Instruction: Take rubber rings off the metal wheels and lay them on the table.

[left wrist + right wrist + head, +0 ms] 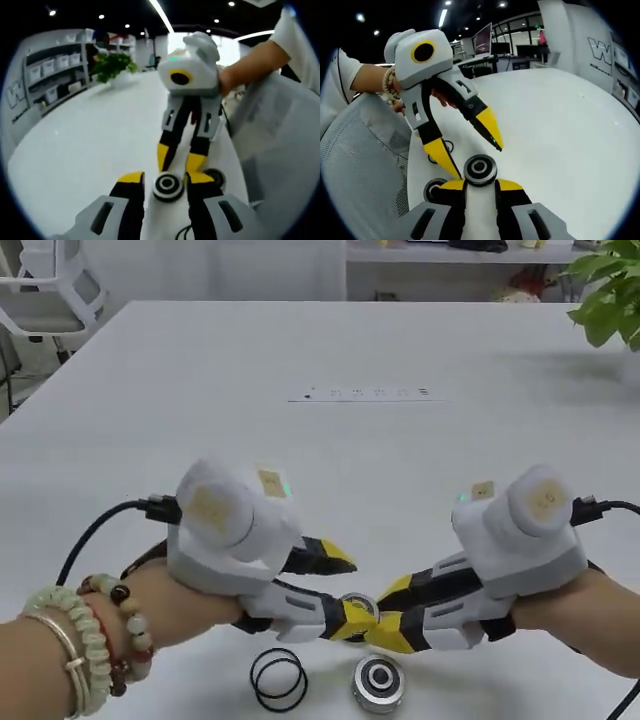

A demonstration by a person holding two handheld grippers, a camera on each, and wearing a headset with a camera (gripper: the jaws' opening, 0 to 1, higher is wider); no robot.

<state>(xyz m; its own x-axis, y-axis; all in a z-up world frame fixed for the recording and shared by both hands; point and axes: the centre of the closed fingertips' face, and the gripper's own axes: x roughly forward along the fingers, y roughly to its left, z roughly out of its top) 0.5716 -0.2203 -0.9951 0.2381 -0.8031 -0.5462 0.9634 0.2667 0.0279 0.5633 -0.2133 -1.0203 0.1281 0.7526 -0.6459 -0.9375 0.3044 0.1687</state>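
Observation:
A small metal wheel (358,605) with a dark outer band is held just above the table, and my right gripper (385,612) is shut on it from the right. In the right gripper view the wheel (480,170) sits at the tips of the yellow jaws. My left gripper (345,588) is open, its jaws standing on either side of the wheel (167,186), with the lower jaw close against it. A second wheel (378,683) lies on the table near me. Two black rubber rings (278,678) lie overlapping to its left.
The white table (330,450) stretches far ahead, with a flush socket strip (365,393) at its middle. A potted plant (610,295) stands at the far right corner. Black cables (95,535) trail from both grippers. A chair (50,290) stands at the far left.

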